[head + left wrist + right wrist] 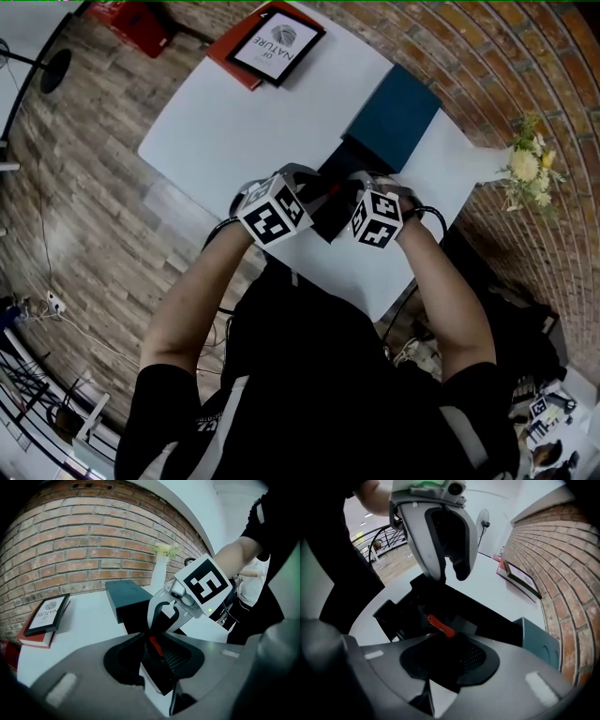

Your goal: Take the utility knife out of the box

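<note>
The table [234,122] is white. The box lid [394,117] is dark teal and the box [417,604] is black. The utility knife [440,626] shows an orange-red slider; its body looks black, though shadow makes that uncertain. The left marker cube [275,211] and right marker cube [377,220] carry black squares on white. The wall [93,541] is red brick.

My box [487,618] is black and open-topped, resting flat on the table [234,122] near the edge closest to me. The utility knife [440,626], dark with a red part, lies inside it.
</note>
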The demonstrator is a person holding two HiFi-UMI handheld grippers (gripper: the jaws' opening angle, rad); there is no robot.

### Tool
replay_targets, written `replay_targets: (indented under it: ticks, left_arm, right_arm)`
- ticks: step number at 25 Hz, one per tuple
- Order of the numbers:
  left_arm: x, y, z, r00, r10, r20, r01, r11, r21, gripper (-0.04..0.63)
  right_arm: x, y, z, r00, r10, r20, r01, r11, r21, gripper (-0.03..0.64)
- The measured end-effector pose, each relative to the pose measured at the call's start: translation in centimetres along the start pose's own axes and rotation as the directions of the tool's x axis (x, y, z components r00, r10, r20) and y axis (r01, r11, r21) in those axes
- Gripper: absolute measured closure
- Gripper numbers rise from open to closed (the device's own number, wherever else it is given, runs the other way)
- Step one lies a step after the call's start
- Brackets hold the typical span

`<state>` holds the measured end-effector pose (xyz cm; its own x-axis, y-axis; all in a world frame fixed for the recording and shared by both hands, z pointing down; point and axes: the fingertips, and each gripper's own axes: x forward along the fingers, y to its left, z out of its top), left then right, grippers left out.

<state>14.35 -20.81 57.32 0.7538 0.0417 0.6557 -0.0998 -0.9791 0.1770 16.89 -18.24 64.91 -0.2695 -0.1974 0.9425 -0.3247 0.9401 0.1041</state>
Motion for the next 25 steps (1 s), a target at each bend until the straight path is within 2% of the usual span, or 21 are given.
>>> replay_targets:
  ticks: [3, 7, 12, 14, 20, 25]
  left_arm:
    - [-0.5, -0.4, -0.2, 1.000, -0.001, -0.003, 0.001, 1.000, 0.010, 0.482]
    - [-0.7, -1.3, -0.6, 1.000, -0.015, -0.014, 0.015, 1.000, 0.005, 0.482]
    - [-0.7, -2.4, -1.7, 1.000, -0.020, -0.020, 0.020, 1.000, -0.016, 0.482]
    - [-0.8, -2.8, -2.2, 1.000, -0.019, -0.022, 0.019, 0.999, -0.026, 0.482]
    - [-1.7, -3.5, -3.3, 1.000, -0.011, -0.025, 0.010, 0.999, -0.049, 0.482]
    - [-1.6, -3.3, -3.9, 0.998, 0.041, -0.057, -0.045, 0.996, -0.071, 0.482]
  right_arm:
    - [0.9, 0.5, 0.6, 0.999, 0.031, -0.009, -0.032, 0.990, -0.138, 0.488]
    - [1.9, 0.9, 0.5, 0.992, 0.103, -0.068, -0.117, 0.959, -0.256, 0.489]
    - [1.8, 1.3, 0.7, 0.979, 0.187, -0.085, -0.200, 0.958, -0.207, 0.520]
    - [1.7, 1.4, 0.6, 0.981, 0.176, -0.086, -0.190, 0.961, -0.201, 0.540]
    - [1.6, 1.6, 0.4, 0.986, 0.140, -0.093, -0.155, 0.968, -0.195, 0.543]
    - [1.5, 1.9, 0.3, 0.993, 0.099, -0.065, -0.113, 0.954, -0.279, 0.545]
